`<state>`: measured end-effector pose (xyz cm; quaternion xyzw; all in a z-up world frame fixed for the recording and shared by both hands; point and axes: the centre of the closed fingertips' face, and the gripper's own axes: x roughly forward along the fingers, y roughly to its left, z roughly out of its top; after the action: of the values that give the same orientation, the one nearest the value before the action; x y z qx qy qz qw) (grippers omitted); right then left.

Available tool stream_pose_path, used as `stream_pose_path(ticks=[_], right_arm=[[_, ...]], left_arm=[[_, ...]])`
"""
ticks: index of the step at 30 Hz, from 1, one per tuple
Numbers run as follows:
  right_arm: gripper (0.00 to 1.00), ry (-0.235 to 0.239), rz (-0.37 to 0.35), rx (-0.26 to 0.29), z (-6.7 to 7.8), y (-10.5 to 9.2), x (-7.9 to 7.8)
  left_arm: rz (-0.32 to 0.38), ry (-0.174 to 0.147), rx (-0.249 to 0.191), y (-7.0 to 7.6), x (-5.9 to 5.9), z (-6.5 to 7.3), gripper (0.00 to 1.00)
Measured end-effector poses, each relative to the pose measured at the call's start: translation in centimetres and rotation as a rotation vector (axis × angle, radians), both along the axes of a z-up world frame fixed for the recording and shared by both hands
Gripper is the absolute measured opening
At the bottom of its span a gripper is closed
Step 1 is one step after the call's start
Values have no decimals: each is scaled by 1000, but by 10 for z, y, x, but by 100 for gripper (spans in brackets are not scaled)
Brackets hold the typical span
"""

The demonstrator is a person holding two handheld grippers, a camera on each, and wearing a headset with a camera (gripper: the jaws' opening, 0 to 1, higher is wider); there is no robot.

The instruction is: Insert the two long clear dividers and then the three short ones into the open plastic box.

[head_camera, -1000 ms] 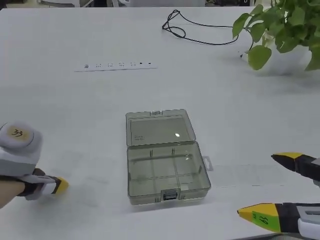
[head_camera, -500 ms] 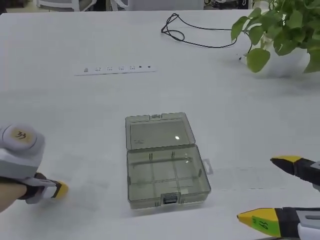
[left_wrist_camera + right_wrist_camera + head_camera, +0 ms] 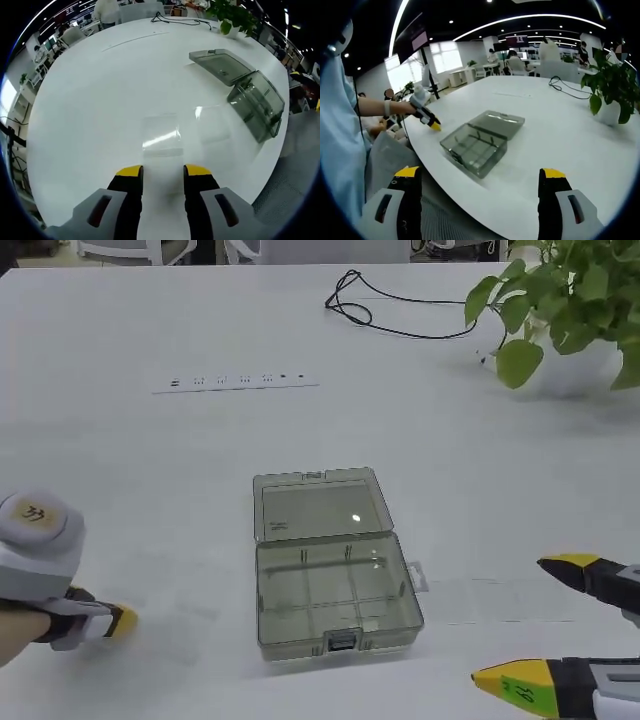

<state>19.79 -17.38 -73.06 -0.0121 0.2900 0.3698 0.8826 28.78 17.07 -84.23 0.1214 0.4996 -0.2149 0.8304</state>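
The smoky clear plastic box (image 3: 335, 585) lies mid-table with its lid (image 3: 320, 502) folded flat behind it; thin clear partitions show inside. One clear divider (image 3: 500, 600) rests flat on the table just right of the box. Two more clear dividers (image 3: 161, 137) (image 3: 212, 122) lie ahead of my left gripper (image 3: 164, 172), which is open with nothing between its jaws and hovers left of the box (image 3: 257, 102). At the near right, my right gripper (image 3: 540, 622) is wide open and holds nothing. Its own view shows the box (image 3: 475, 147) and the left gripper (image 3: 427, 120) beyond.
A white power strip (image 3: 235, 380) lies at the back left. Farther back are a coiled black cable (image 3: 380, 300) and, at the back right, a potted plant (image 3: 560, 310). The near table edge (image 3: 485, 200) runs close under the right gripper.
Only the head view has drifted slightly; both grippers and the box keep their places.
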Motion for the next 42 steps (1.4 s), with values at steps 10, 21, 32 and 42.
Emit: stream_pose_path(ticks=[10,21,32,42], right_arm=[[98,2,0,4,-1,2,0],[96,6,-6,20,-3,5,2],[96,4,-23,63,2,12,7],[92,-14,-30,107,12,25,17]], left_arm=[[27,-13,-52,-2,1,3,30],[33,-52,-102,-9,3,13,30],[9,-142,-154,-25,15,44,30],[-35,-247,-221,-57,27,81,30]])
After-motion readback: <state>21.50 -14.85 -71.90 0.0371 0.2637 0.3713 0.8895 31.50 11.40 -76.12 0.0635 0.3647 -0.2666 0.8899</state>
